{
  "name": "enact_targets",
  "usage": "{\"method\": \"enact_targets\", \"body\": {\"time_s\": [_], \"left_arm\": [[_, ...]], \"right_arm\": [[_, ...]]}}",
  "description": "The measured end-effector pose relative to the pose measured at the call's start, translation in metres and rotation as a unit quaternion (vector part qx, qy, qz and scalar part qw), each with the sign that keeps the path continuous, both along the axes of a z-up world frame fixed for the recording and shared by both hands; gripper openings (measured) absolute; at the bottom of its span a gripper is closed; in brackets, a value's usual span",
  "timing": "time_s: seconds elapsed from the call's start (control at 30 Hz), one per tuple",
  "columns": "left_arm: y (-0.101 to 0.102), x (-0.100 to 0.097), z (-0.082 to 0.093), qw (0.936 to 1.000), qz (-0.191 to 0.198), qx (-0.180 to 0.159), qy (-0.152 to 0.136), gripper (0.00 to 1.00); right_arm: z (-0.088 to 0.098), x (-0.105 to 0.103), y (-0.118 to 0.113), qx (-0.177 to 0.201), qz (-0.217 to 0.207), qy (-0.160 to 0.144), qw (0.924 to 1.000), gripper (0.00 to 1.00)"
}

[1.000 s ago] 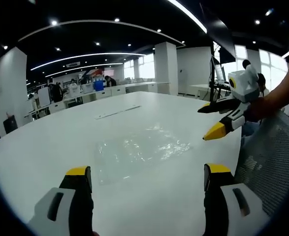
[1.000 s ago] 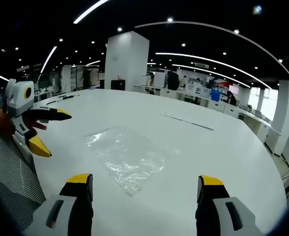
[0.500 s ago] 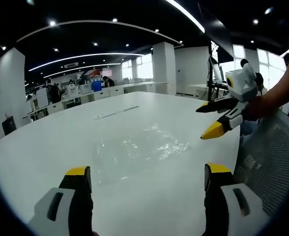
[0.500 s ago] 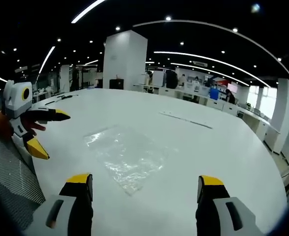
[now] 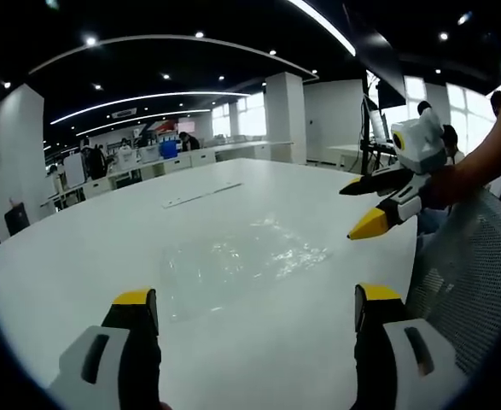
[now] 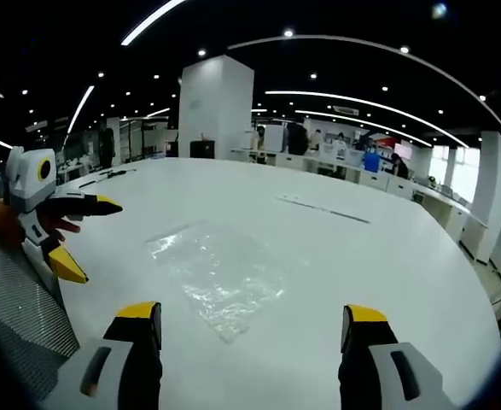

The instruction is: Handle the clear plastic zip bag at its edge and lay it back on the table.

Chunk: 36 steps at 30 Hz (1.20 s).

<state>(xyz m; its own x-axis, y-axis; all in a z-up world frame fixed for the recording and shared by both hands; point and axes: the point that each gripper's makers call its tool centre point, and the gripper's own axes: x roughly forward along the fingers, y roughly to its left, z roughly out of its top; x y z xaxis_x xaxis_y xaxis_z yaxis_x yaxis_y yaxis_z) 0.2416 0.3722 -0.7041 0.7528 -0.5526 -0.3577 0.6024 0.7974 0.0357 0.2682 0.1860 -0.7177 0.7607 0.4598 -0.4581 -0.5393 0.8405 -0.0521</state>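
A clear plastic zip bag (image 5: 233,263) lies flat and crinkled on the white table (image 5: 79,248), seen again in the right gripper view (image 6: 220,273). My left gripper (image 5: 254,309) hovers open above the table's near edge, short of the bag, nothing between its yellow-tipped fingers. It appears from the side in the right gripper view (image 6: 79,235), open, left of the bag. My right gripper (image 6: 246,320) is open too, above the table just before the bag's near corner. In the left gripper view it (image 5: 369,205) floats open at the right, beyond the bag's edge.
A mesh chair back (image 5: 468,273) stands at the table's edge, also seen at the left (image 6: 15,316). A thin strip (image 5: 203,195) lies farther out on the table (image 6: 323,209). Office desks, a white pillar (image 6: 216,107) and people are behind.
None of the things moved; both views shifted only slightly, and both grippers stay open in about the same places.
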Motion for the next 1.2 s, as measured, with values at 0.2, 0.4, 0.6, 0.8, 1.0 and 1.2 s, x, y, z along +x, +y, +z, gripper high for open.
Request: {"method": "enact_targets", "body": {"time_s": [0.2,0.4,0.6,0.8,1.0,1.2], "left_arm": [[0.002,0.001,0.000,1.0000,0.007,-0.006,0.002,0.96],[0.002,0.002,0.001,1.0000,0.009,-0.005,0.000,0.98],[0.004,0.005,0.001,0.9999,0.015,-0.005,-0.003,0.99],[0.001,0.003,0.005,0.9999,0.014,-0.005,-0.001,0.99],[-0.002,0.000,0.006,1.0000,0.009,-0.002,0.000,0.99],[-0.001,-0.001,0.007,1.0000,0.009,-0.001,0.001,0.99]], "right_arm": [[0.005,0.000,0.002,0.010,-0.001,-0.002,0.9999,0.85],[0.008,0.000,0.004,0.032,-0.003,0.004,0.9995,0.83],[0.009,0.005,-0.004,0.069,-0.025,0.022,0.9970,0.80],[0.008,0.011,-0.010,0.060,-0.020,0.025,0.9977,0.76],[0.002,0.019,-0.019,0.074,-0.023,0.038,0.9963,0.69],[0.001,0.023,-0.020,0.109,-0.026,0.052,0.9923,0.62]]}}
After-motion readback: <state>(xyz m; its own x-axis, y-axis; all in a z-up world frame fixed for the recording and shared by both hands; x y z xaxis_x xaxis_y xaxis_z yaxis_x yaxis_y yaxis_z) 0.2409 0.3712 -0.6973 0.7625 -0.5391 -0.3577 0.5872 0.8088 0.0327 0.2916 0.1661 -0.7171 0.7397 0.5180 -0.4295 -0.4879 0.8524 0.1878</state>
